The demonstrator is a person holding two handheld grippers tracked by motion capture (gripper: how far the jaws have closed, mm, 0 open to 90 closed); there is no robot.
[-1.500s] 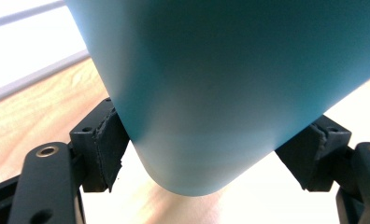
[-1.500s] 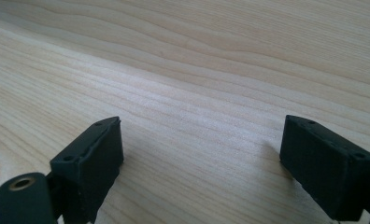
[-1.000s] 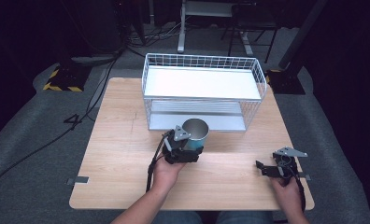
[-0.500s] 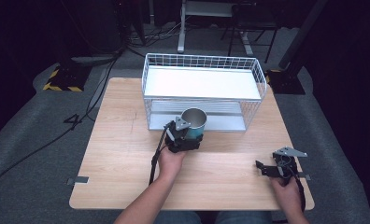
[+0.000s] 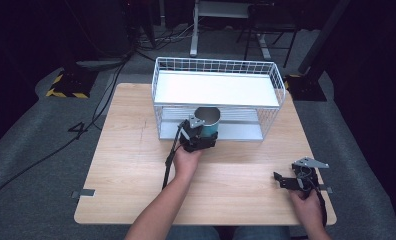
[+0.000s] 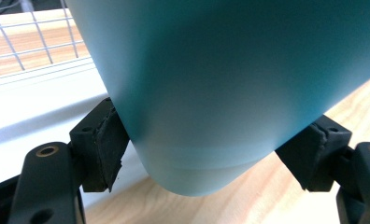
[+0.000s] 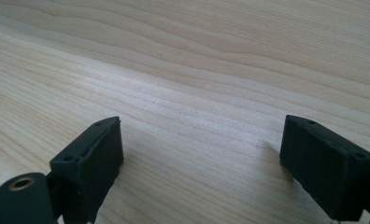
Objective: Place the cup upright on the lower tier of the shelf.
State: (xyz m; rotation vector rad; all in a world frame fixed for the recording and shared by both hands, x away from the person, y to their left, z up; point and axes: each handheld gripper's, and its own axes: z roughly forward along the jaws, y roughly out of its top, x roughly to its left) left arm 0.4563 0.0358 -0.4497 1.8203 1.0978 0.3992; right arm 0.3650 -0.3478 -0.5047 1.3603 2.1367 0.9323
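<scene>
Wooden table [image 5: 136, 170], smooth teal cup [image 5: 207, 122] clamped in left gripper [image 5: 198, 137] beside wire rack [image 5: 216, 95], right gripper [image 5: 298, 178] wide open, empty.

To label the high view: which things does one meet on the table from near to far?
Right gripper → left gripper holding the teal cup → white wire rack.

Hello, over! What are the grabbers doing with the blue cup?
Left hand-held gripper shut on teal cup, at wire rack front. Right hand-held gripper open, idle. Nothing blocking.
</scene>
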